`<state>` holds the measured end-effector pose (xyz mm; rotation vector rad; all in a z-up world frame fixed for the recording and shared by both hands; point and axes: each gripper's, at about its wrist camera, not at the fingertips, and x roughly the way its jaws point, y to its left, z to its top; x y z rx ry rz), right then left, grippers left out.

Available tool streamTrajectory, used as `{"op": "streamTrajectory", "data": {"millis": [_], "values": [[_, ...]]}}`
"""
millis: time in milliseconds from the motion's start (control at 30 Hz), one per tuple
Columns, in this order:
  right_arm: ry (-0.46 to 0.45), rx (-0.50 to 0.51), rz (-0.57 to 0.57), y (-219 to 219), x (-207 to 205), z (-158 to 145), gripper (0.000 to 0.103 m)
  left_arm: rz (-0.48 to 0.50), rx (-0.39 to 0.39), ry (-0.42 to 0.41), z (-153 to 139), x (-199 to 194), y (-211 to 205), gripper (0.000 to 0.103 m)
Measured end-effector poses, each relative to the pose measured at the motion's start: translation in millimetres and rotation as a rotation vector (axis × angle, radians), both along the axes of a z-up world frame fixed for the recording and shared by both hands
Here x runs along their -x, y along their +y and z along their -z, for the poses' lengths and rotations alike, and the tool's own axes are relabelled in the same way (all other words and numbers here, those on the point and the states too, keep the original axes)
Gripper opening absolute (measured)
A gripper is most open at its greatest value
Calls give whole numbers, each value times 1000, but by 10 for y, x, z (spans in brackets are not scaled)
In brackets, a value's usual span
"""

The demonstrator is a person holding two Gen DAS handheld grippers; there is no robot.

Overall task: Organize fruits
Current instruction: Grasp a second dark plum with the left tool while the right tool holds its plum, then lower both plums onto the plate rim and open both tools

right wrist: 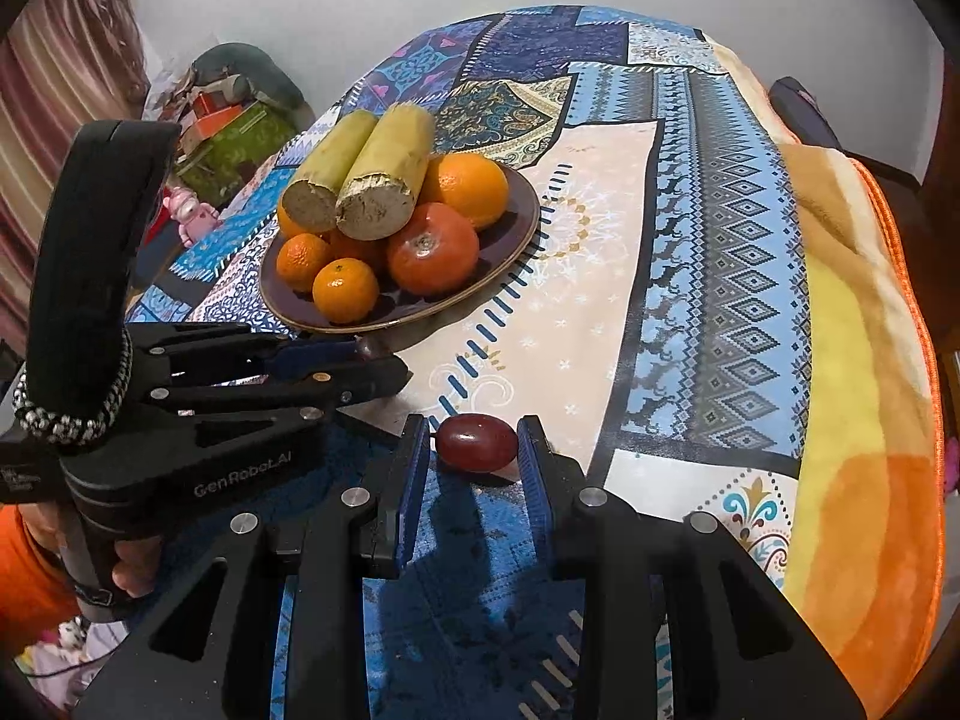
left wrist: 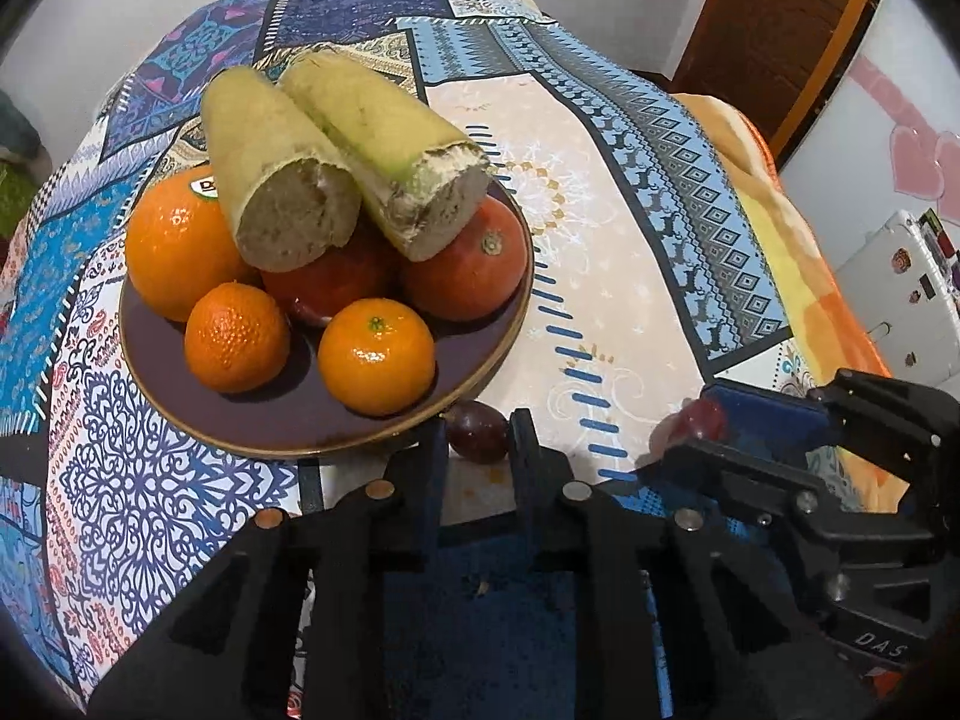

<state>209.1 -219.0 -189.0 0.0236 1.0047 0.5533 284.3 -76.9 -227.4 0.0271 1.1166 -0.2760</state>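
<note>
Plate (right wrist: pixel 516 252) looks loaded already; each hand-held gripper, left (left wrist: pixel 477 435) and right (right wrist: pixel 477 444), pinches a grape (left wrist: pixel 477 432) not yet plated.

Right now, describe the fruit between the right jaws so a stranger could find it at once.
Start at the brown plate of oranges on the patterned tablecloth. Nearer the camera, off the plate, a small dark red grape sits between blue-padded jaws. It is oval and glossy, far smaller than the oranges.

A home: patchwork tablecloth (right wrist: pixel 690 192), fruit plate (right wrist: pixel 522 222), striped curtain (right wrist: pixel 54 60), toys.
</note>
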Motion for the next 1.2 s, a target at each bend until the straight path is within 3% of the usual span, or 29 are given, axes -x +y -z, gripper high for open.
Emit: {"op": "streamTrajectory", "data": {"millis": [300, 700, 967, 1200], "values": [[-27, -14, 3, 20, -15, -120, 28, 18, 12, -45, -214, 227, 145, 19], [-96, -8, -8, 190, -174, -333, 28, -113, 28, -129, -597, 260, 839, 19], [-137, -2, -34, 402, -296, -403, 28, -148, 21, -134, -585, 102, 1041, 19], [-111, -3, -76, 596, -334, -276, 28, -167, 20, -110, -466, -52, 1121, 19]]}}
